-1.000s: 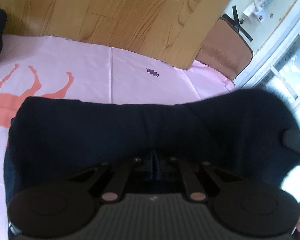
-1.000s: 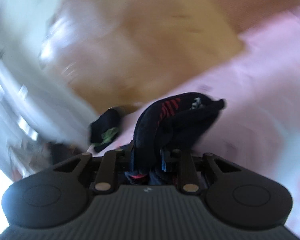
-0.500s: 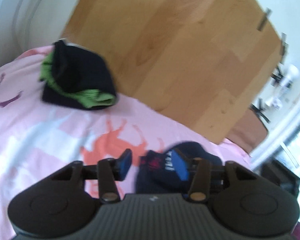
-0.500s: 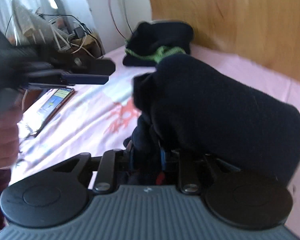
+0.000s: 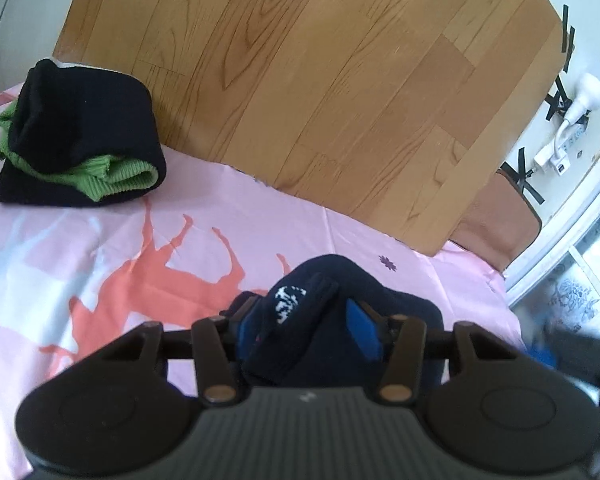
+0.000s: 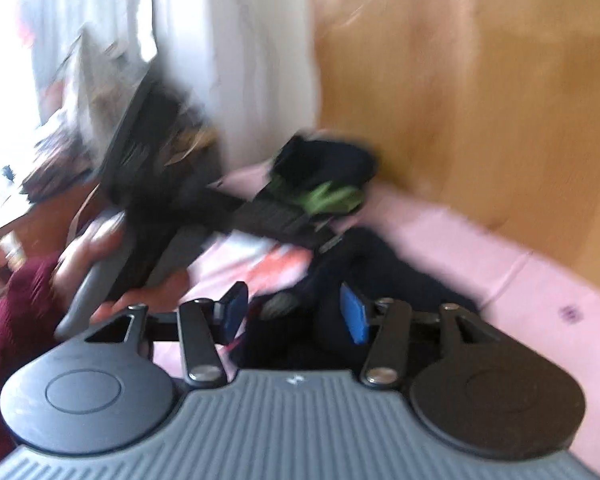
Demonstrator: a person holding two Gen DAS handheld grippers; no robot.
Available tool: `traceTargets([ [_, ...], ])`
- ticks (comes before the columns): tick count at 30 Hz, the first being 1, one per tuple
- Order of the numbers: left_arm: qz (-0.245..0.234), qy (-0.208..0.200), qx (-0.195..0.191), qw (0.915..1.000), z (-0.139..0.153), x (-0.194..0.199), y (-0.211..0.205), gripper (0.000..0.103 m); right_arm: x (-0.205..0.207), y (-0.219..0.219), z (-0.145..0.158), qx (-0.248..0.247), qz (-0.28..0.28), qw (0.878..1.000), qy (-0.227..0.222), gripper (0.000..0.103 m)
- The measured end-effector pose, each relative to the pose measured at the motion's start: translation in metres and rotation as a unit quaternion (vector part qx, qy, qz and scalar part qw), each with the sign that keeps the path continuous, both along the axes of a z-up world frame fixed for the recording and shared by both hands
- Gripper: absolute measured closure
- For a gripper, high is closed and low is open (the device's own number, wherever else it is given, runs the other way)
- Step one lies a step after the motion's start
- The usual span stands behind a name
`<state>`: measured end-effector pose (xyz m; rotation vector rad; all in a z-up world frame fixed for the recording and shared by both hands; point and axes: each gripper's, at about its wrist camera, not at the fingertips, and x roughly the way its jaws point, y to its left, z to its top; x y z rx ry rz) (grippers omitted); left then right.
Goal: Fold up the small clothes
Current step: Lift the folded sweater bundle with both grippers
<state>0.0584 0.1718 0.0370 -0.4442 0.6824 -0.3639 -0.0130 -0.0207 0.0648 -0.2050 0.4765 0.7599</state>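
A dark navy garment [image 5: 340, 320] with a white print lies bunched on the pink sheet [image 5: 100, 240]. My left gripper [image 5: 304, 328] is open, its blue pads [image 5: 364, 332] either side of the bundle. In the blurred right wrist view the same garment [image 6: 380, 280] lies just ahead of my right gripper [image 6: 294, 316], which is open with nothing between its pads. The left gripper [image 6: 284, 216] and the hand holding it show there at left.
A folded stack of black and green clothes [image 5: 80, 140] sits at the back left by the wooden headboard [image 5: 300, 80]. A brown cushion [image 5: 496, 216] and a white power strip [image 5: 560, 152] are at the right. A cluttered desk [image 6: 60, 160] stands beyond the bed.
My right gripper has let go of the navy garment, which now lies bunched on the sheet. My left gripper opened earlier and now straddles the bundle.
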Motion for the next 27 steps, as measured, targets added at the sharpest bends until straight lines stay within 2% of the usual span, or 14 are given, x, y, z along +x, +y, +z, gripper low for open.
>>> traceTargets([
  [2,0.009,0.008,0.008,0.9999,-0.003,0.001,0.001,0.056,0.026,-0.008,0.004,0.017,-0.03,0.999,0.021,0.06],
  [4,0.008,0.028,0.018,0.9994,-0.011,0.009,-0.002,0.058,0.061,-0.011,-0.016,0.008,-0.066,0.995,0.07,0.068],
  [5,0.011,0.036,0.026,0.9989,-0.017,0.014,-0.005,0.057,0.076,-0.015,-0.034,0.018,-0.075,0.993,0.091,0.069],
  [7,0.018,0.034,0.04,0.9985,-0.028,0.021,-0.01,0.043,0.092,-0.028,-0.049,0.081,-0.069,0.987,0.122,0.071],
  [8,0.022,0.034,0.045,0.9981,-0.029,0.023,-0.011,0.042,0.096,-0.03,-0.049,0.094,-0.078,0.983,0.136,0.073],
  [11,0.018,0.042,0.045,0.998,-0.026,0.026,-0.009,0.042,0.094,-0.014,-0.044,0.069,-0.086,0.987,0.12,0.073],
  [12,0.015,0.041,0.043,0.9981,-0.023,0.024,-0.006,0.037,0.09,-0.016,-0.042,0.063,-0.087,0.988,0.115,0.073],
  [13,0.015,0.039,0.041,0.9983,-0.019,0.02,-0.002,0.027,0.089,-0.017,-0.039,0.062,-0.087,0.988,0.11,0.071],
  [15,0.02,0.015,0.031,0.9992,-0.006,0.005,0.013,0.015,0.084,-0.027,-0.035,0.086,-0.084,0.988,0.099,0.059],
  [17,0.041,-0.027,0.046,0.9978,0.009,-0.017,0.028,0.003,0.062,-0.049,-0.024,0.134,-0.08,0.985,0.069,0.028],
  [18,0.055,-0.037,0.059,0.9961,0.013,-0.024,0.033,0.0,0.051,-0.059,-0.023,0.154,-0.082,0.983,0.05,0.023],
  [20,0.052,-0.034,0.07,0.9956,0.013,-0.033,0.039,0.0,0.037,-0.08,-0.027,0.177,-0.089,0.979,0.04,0.02],
  [22,0.031,-0.02,0.062,0.9974,0.006,-0.035,0.039,0.0,0.033,-0.095,-0.042,0.192,-0.101,0.974,0.065,0.019],
  [27,-0.007,0.026,0.043,0.9987,-0.023,-0.025,0.024,0.0,0.034,-0.116,-0.088,0.242,-0.128,0.95,0.149,0.018],
])
